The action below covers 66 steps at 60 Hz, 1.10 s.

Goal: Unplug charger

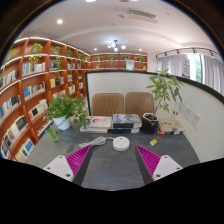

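A round white charger point(121, 144) lies on the grey desk point(112, 165), ahead of my fingers and midway between their lines. Its white cable point(92, 143) runs left to a small white plug end near the left finger. My gripper point(112, 160) is open and empty, its magenta pads point(78, 159) spread wide on either side of the bare desk surface. The charger is well beyond the fingertips and apart from them.
Books point(111, 123) and a dark container point(150, 123) sit at the desk's far edge. Potted plants stand left point(66, 107) and right point(165, 92). Two brown chairs point(122, 103) and a low partition lie behind. Bookshelves point(30, 85) line the left wall.
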Each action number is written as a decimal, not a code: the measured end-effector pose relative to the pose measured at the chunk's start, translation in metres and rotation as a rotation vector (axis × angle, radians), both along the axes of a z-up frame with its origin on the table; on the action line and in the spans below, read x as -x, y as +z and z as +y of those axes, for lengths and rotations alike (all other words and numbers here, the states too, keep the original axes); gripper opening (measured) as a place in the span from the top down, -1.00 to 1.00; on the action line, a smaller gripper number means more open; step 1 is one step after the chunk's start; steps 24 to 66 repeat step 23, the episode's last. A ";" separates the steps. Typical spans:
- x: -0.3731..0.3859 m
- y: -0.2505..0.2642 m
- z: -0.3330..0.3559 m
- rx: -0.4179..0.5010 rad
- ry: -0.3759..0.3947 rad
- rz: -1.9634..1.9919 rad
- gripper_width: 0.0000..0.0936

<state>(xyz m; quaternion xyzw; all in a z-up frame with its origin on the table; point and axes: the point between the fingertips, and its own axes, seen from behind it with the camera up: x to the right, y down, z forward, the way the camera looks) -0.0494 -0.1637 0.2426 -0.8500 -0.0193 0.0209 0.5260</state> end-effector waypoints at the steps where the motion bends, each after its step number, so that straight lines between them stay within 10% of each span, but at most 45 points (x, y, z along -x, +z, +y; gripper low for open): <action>1: 0.000 -0.001 -0.001 0.003 0.000 0.002 -0.83; 66: -0.001 -0.013 -0.012 0.018 -0.005 0.017 -0.84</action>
